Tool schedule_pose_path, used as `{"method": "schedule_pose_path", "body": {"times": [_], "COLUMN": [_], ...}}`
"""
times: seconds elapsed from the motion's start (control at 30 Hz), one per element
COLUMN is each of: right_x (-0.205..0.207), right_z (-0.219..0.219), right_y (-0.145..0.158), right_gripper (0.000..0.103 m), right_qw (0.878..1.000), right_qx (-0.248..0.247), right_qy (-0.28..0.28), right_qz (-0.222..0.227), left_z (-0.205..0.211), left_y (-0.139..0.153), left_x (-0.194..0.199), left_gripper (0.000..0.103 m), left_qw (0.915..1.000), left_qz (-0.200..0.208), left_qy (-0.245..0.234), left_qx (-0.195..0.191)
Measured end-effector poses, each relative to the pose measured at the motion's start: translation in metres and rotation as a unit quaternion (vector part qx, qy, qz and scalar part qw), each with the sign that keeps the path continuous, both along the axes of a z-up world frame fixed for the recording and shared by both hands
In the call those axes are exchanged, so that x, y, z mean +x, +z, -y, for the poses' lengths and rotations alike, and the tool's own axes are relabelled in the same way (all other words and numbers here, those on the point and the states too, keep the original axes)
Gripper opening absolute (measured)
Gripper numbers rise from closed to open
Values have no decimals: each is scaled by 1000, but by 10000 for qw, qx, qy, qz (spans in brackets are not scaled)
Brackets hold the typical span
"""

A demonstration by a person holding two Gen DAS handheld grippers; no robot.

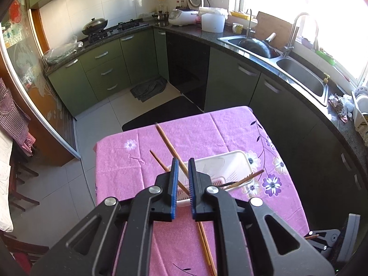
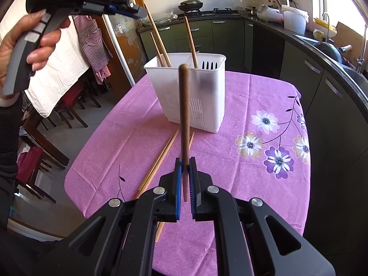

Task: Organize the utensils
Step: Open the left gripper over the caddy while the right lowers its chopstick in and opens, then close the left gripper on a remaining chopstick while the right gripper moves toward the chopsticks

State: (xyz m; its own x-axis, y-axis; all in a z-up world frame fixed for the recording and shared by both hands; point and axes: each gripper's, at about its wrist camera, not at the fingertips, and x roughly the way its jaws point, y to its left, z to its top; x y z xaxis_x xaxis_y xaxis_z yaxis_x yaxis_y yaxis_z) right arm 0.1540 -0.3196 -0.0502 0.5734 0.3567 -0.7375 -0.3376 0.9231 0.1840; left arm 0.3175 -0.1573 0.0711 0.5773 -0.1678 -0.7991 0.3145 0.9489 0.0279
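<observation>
A white slotted utensil holder (image 2: 207, 105) stands on the purple flowered cloth, with several wooden chopsticks (image 2: 158, 39) leaning in it. My left gripper (image 1: 182, 162) hovers just above the holder (image 1: 230, 155). Its pads stand slightly apart, and a leaning chopstick (image 1: 164, 138) shows through the gap untouched. Seen from the right wrist, the left gripper (image 2: 140, 13) is beside that chopstick's upper end. Nearer the front, my right gripper (image 2: 185, 161) is shut on a dark brown chopstick (image 2: 184, 105) that points up. Two pale chopsticks (image 2: 161, 158) lie on the cloth.
A person's hand (image 2: 34, 41) holds the left gripper. The small table (image 2: 230, 179) has its edges close on all sides. Dark green cabinets and a counter with a sink (image 1: 299, 76) run along the right and far side. Chairs (image 2: 69, 105) stand to the left.
</observation>
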Motion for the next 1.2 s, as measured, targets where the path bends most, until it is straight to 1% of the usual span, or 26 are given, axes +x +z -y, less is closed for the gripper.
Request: {"method": "schedule_pose_path", "body": {"times": [0.03, 0.1, 0.23, 0.37, 0.5, 0.57, 0.67, 0.83, 0.9, 0.93, 0.97, 1.07, 1.2], "right_x": [1, 3, 13, 29, 60, 80, 110, 142, 149, 150, 151, 141, 103], "right_z": [1, 5, 15, 24, 32, 33, 25, 7, 2, 1, 0, 3, 13], "right_y": [6, 22, 69, 117, 144, 146, 134, 98, 86, 83, 82, 89, 102], "right_gripper": [7, 7, 7, 7, 7, 7, 7, 7, 9, 12, 13, 14, 14], "right_qw": [10000, 9997, 9968, 9895, 9816, 9807, 9855, 9929, 9940, 9945, 9947, 9939, 9919], "right_qx": [27, 103, 329, 574, 774, 786, 715, 635, 630, 620, 610, 639, 744], "right_qy": [-19, -78, -260, -508, -890, -1025, -1027, -834, -786, -754, -733, -712, -632], "right_qz": [56, 204, 684, 1222, 1504, 1468, 1146, 553, 418, 381, 381, 543, 811], "left_z": [-1, -8, -22, -33, -41, -43, -46, -48, -46, -45, -43, -39, -34], "left_y": [-3, -5, 4, 9, 9, 6, -1, -14, -19, -22, -25, -34, -51], "left_x": [-1, -6, -27, -50, -69, -75, -82, -86, -87, -87, -89, -91, -93], "left_gripper": [16, 22, 34, 36, 36, 36, 36, 36, 37, 38, 38, 39, 40], "left_qw": [10000, 9999, 9993, 9989, 9988, 9989, 9992, 9995, 9995, 9995, 9994, 9992, 9986], "left_qz": [-40, -23, 193, 356, 410, 365, 284, 121, 48, 18, -17, -131, -308], "left_qy": [-12, -6, 15, -40, -128, -179, -202, -264, -284, -299, -324, -389, -420], "left_qx": [-27, -147, -322, -302, -242, -219, -186, -112, -101, -89, -74, -29, 61]}}
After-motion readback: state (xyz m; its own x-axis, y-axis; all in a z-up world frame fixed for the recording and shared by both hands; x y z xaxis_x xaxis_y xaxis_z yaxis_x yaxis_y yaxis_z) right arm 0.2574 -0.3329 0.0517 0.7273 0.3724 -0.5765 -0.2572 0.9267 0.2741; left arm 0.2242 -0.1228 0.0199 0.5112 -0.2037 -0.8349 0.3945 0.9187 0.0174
